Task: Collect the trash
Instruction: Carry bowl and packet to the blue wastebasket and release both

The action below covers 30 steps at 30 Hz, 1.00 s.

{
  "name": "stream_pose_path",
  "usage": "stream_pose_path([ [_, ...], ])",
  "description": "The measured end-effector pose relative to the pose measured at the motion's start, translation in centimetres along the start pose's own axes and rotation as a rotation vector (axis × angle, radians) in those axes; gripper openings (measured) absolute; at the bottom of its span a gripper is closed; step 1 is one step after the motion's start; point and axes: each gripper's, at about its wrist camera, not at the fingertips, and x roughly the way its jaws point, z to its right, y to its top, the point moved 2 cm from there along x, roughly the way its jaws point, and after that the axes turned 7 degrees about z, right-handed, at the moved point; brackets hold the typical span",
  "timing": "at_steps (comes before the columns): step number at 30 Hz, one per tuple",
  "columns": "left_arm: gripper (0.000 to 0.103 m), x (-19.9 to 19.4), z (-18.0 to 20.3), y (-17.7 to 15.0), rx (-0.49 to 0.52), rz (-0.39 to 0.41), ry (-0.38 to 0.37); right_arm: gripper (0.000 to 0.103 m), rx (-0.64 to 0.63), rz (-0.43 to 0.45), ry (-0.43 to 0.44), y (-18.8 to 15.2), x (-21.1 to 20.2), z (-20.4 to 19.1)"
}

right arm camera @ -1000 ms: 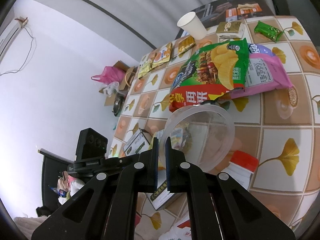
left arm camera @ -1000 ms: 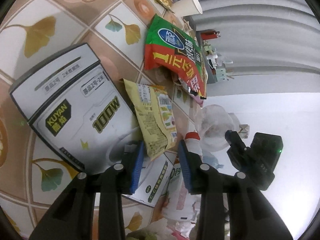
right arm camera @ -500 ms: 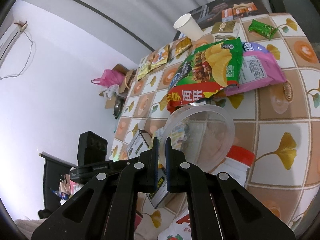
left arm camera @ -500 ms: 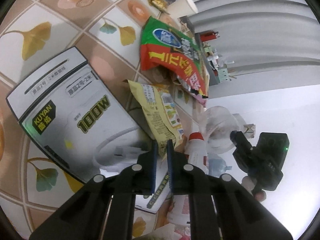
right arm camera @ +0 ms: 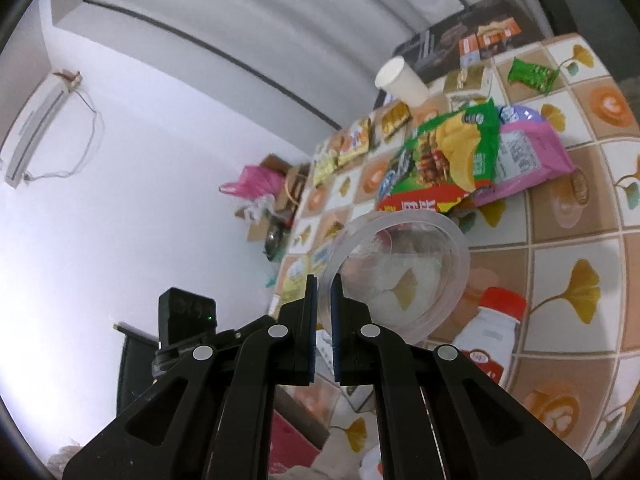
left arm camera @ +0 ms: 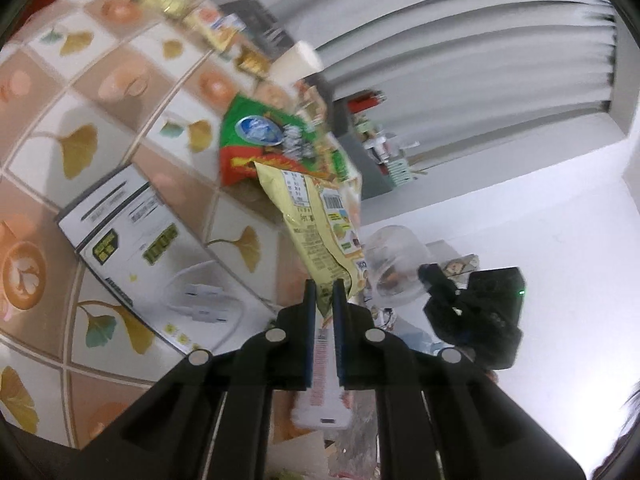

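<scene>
Lifting yellow snack bag (left arm camera: 316,216) off table (left arm camera: 120,92), left fingers (left arm camera: 309,308) now clamped, right fingers (right arm camera: 335,300) pinching clear bowl (right arm camera: 400,272)

- The right gripper (right arm camera: 324,280) has its jaws pinched on the rim of a clear round plastic container (right arm camera: 400,276), held tilted above the table (right arm camera: 576,240).
- A white bottle with a red cap (right arm camera: 490,332) lies just beside the container.
- A green chip bag (right arm camera: 444,156) overlaps a pink packet (right arm camera: 528,160).
- A white paper cup (right arm camera: 402,80) stands farther back.
</scene>
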Motion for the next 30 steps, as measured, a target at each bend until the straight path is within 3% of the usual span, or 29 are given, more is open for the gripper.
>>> stream_pose_path([
  [5,0.007,0.1,3.7,0.1,0.074,-0.018,-0.053,0.005,0.026,0.12,0.004,-0.6,-4.6,0.3],
  [13,0.007,5.3,11.3,-1.9,0.207,-0.126,-0.119,0.005,0.12,0.349,-0.061,-3.0,-15.2,4.3],
  [22,0.007,14.5,19.1,-8.3,0.329,-0.291,-0.148,0.005,0.226,0.548,-0.159,-7.2,-25.7,9.5],
  [30,0.007,22.5,23.2,-13.8,0.438,-0.402,-0.111,0.005,0.329,0.636,-0.225,-10.1,-29.7,14.4],
])
